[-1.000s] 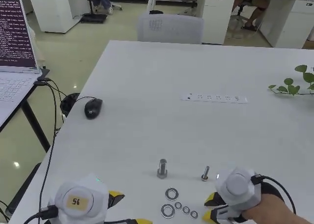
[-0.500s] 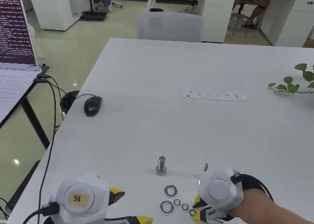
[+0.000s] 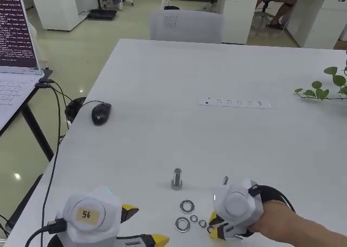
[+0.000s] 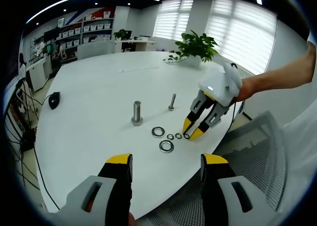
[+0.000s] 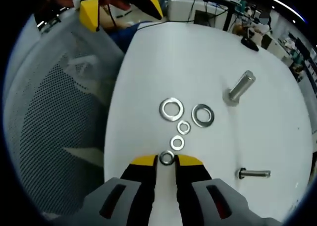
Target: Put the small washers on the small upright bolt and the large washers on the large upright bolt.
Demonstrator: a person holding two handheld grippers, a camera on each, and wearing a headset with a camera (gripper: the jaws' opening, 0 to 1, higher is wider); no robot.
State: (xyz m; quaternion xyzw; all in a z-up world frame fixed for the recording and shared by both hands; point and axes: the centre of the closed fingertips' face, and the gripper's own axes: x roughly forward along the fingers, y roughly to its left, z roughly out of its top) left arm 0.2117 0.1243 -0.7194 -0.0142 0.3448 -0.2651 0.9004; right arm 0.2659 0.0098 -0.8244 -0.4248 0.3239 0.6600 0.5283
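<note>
Picking up a small washer (image 5: 167, 158) is the step in hand: it lies near the tabletop's (image 4: 94, 82) front edge, between the narrowly parted jaws of the right gripper (image 4: 192, 132); whether they already pinch it, I cannot tell. The left gripper (image 4: 166, 161) hangs wide open, empty. Next comes a firm pinch, then a lift over the small bolt (image 4: 172, 102)

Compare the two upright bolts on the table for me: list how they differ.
The large bolt is thicker and taller than the small bolt. The large bolt stands close to the large washers; the small bolt stands nearer the right gripper, which partly hides it in the head view. Shared: both are silvery, stand head-down on the white table, and carry no washers yet.
</note>
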